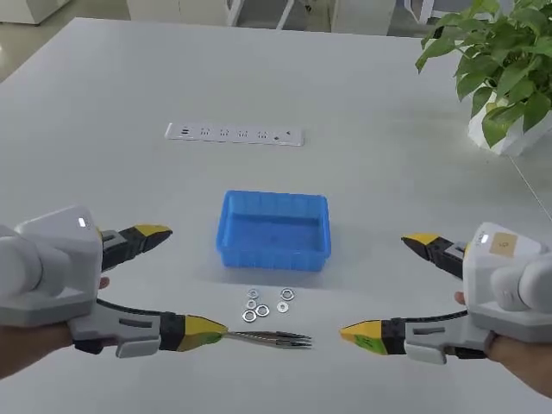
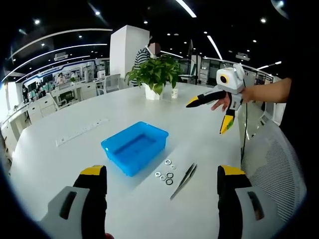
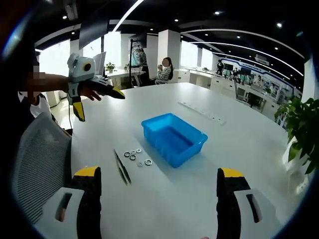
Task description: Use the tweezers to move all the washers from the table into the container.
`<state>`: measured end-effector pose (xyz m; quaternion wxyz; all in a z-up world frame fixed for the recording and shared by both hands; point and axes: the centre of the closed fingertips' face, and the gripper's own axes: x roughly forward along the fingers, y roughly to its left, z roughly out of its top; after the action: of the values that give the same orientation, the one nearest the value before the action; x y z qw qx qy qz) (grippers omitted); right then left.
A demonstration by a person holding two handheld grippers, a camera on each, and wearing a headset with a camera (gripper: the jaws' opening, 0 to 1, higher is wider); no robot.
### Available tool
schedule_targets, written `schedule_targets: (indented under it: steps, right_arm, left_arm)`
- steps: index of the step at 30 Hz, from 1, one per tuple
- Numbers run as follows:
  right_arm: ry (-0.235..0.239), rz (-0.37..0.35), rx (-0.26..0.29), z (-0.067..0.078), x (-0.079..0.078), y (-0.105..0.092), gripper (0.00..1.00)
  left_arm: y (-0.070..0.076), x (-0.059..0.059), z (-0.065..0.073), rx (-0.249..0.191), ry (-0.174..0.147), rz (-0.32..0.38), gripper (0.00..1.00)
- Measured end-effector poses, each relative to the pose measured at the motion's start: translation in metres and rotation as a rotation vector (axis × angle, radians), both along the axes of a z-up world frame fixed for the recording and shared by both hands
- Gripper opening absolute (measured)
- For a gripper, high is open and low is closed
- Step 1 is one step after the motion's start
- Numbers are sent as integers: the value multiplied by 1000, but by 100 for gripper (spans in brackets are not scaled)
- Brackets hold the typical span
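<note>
Several small metal washers (image 1: 266, 304) lie loose on the white table just in front of a blue plastic container (image 1: 274, 228). Metal tweezers (image 1: 276, 338) lie flat on the table, nearer to me than the washers. My left gripper (image 1: 177, 280) is held left of them, open and holding nothing. Opposite it on the right, my right gripper (image 1: 388, 286) is also open and holding nothing. The left gripper view shows the washers (image 2: 167, 175), tweezers (image 2: 183, 180) and container (image 2: 134, 147) ahead. In the right gripper view the washers (image 3: 134, 156) and tweezers (image 3: 122, 168) lie left of the container (image 3: 174, 138).
A white power strip (image 1: 235, 134) lies beyond the container. A potted plant (image 1: 509, 69) stands at the table's far right. A grey mesh chair (image 3: 35, 164) sits at the table edge near me. People sit at desks in the background.
</note>
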<state>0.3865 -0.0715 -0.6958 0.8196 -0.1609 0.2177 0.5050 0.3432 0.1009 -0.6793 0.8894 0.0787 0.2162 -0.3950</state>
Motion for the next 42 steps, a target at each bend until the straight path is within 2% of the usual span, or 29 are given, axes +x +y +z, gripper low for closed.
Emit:
schedule_targets:
  steps: [6, 42]
  right_arm:
    - [-1, 1, 2, 1, -1, 0, 98]
    - [-15, 2, 3, 5, 1, 0, 98]
  left_arm:
    - [0, 3, 4, -14, -11, 11, 98]
    - [1, 2, 5, -7, -19, -4, 97]
